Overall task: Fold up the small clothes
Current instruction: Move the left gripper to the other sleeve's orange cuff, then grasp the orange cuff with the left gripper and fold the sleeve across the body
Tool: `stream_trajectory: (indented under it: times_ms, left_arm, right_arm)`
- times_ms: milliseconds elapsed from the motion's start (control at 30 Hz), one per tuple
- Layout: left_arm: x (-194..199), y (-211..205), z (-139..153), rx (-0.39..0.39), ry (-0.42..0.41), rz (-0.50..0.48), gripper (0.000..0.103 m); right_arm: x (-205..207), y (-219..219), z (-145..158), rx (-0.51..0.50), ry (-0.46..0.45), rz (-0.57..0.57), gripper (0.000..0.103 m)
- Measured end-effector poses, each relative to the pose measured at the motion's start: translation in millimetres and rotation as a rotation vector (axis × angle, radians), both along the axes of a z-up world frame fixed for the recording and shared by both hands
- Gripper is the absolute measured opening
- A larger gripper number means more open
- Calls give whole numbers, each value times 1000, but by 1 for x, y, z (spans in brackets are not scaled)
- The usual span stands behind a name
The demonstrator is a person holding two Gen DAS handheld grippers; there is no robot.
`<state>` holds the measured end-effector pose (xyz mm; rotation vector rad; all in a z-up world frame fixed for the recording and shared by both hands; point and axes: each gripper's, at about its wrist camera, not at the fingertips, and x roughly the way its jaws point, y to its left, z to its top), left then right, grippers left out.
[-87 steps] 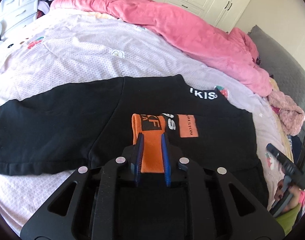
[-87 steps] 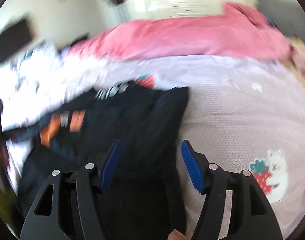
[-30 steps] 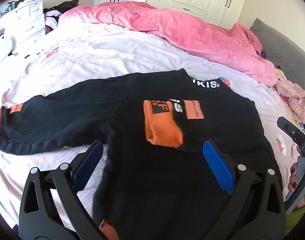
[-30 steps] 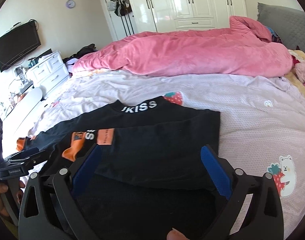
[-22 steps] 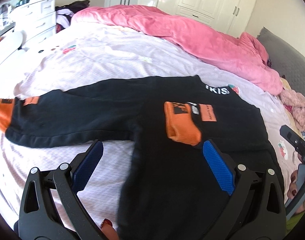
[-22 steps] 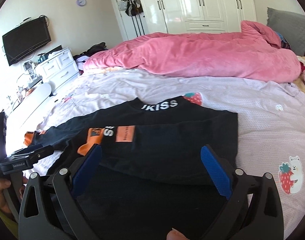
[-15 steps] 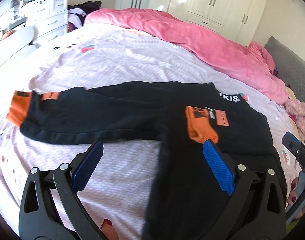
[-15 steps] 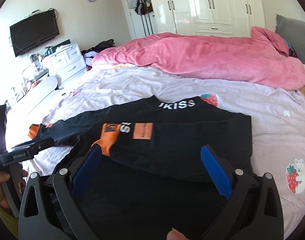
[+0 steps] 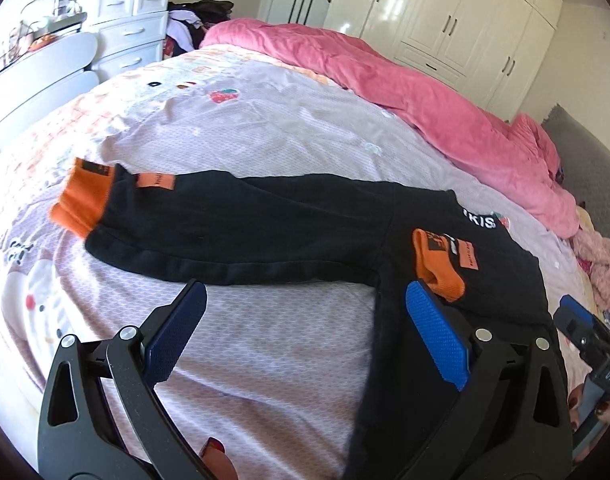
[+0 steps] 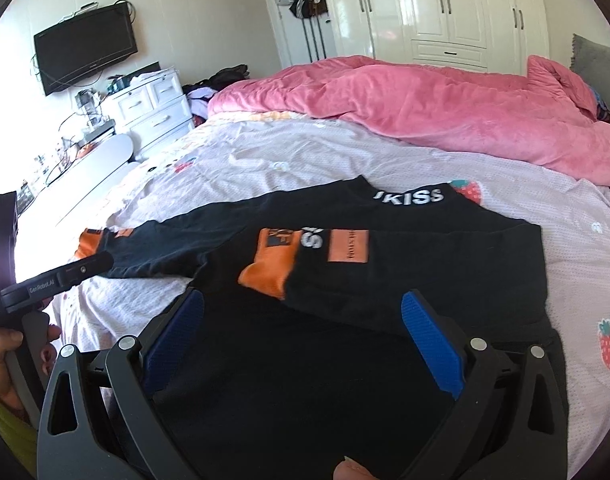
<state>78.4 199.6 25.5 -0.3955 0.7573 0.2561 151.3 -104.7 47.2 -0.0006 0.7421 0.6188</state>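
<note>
so right now the black sweatshirt is lying flat on the pale pink bedsheet, collar with the white lettering pointing toward the pink duvet heaped along the far side of the bed. one sleeve is folded across the chest, its orange cuff resting on the body just beside an orange patch. the other sleeve is stretched straight out to the side over the sheet, ending in its own orange cuff.

left gripper hovers above the bare sheet just below that stretched-out sleeve, blue pads spread wide with nothing between them. right gripper hangs over the lower part of the sweatshirt, pads also wide apart, not touching any fabric as far as i can see.

white drawers and a wall tv sit off to the side, white wardrobe behind the bed.
</note>
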Motion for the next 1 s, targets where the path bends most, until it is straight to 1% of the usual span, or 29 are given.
stream_trajectory:
  times_ms: [133, 233, 300, 567, 767, 1000]
  left_arm:
    - [-8, 16, 0, 8, 3, 38, 94]
    - [-13, 29, -1, -18, -3, 59, 94]
    - [-17, 37, 0, -19, -9, 76, 94]
    - [-31, 64, 1, 22, -24, 147, 94]
    - [-42, 88, -2, 27, -35, 207, 94]
    - [-53, 113, -8, -1, -44, 261, 94]
  right_arm:
    - [-6, 20, 1, -19, -3, 28, 99]
    - [-10, 35, 3, -32, -4, 50, 99]
    - [-13, 46, 3, -39, -2, 63, 99]
    - [-26, 81, 7, -64, -7, 103, 99]
    - [-33, 105, 2, -84, 2, 127, 99]
    - [-41, 134, -3, -108, 4, 178, 99]
